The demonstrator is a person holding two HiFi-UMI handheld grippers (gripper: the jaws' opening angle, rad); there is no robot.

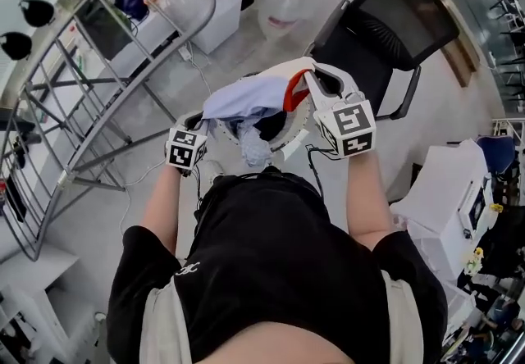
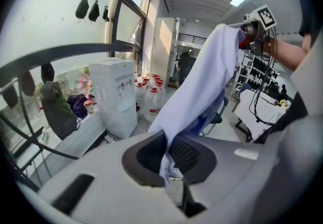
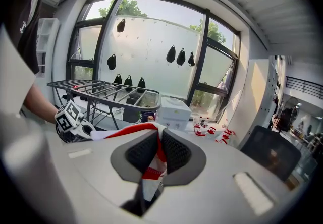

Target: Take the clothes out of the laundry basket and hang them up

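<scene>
**Both claws clamped on a pale blue garment held up in front of you**

In the head view, the garment [image 1: 239, 105] sits at the centre of the frame, bunched between your two hands. It is thin, pale blue-white cloth with a red-and-white striped edge at its right end. It hangs in the air, above the floor and to the right of the grey drying rack [image 1: 90, 92].

Your left gripper [image 2: 169, 155] has its jaws nearly together, with a fold of the pale cloth [image 2: 202, 76] pinched between the dark pads. From there the cloth climbs toward the upper right of that frame.

Your right gripper [image 3: 158, 152] is just as narrow, and it clamps the red-and-white edge [image 3: 153, 170] of the cloth.

In the head view, the left gripper [image 1: 207, 126] and the right gripper [image 1: 316, 82] are half buried in fabric. A white curved rim [image 1: 297, 139] under the cloth may be the laundry basket, but the garment hides most of it. Your torso fills the lower half of that frame.
</scene>
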